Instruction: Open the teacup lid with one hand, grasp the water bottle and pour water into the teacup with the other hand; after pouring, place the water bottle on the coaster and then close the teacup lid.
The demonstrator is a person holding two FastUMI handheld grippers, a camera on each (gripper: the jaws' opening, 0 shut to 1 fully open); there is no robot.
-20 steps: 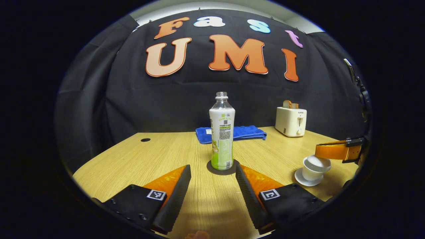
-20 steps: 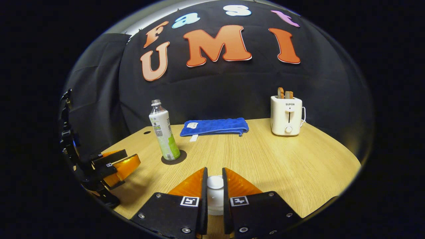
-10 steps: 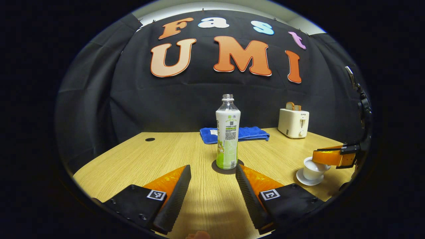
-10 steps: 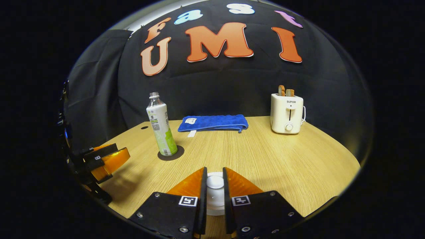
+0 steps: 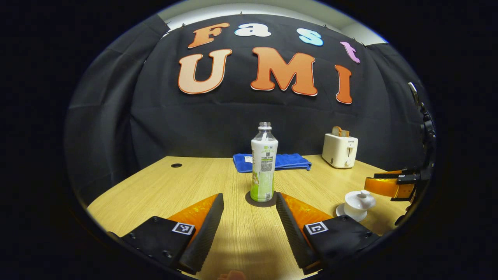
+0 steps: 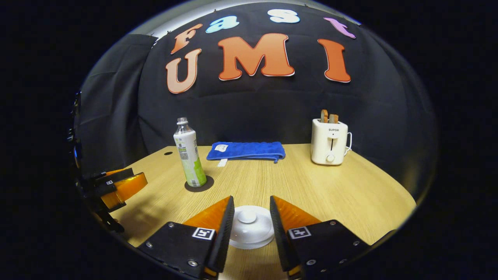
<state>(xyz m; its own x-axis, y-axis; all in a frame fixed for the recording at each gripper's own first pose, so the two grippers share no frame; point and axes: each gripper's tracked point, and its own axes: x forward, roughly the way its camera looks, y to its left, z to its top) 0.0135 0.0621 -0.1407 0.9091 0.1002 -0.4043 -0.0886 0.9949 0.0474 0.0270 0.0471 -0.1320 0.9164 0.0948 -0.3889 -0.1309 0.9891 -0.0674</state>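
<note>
Right tongs [image 6: 252,208] now apart off 1 lid [image 6: 249,217] atop 1 teacup [image 5: 357,205]; left tongs [image 5: 249,202] apart before 1 bottle [image 5: 263,163].

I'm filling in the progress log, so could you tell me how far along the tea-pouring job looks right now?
Nearly finished. The water bottle stands upright on the coaster, and the lid sits on the teacup. The right gripper is open around the lid's knob, not pressing it; the left gripper is open short of the bottle. Only withdrawing both grippers seems left.

Left gripper [image 5: 249,212] and right gripper [image 6: 251,217] gape, empty.
</note>
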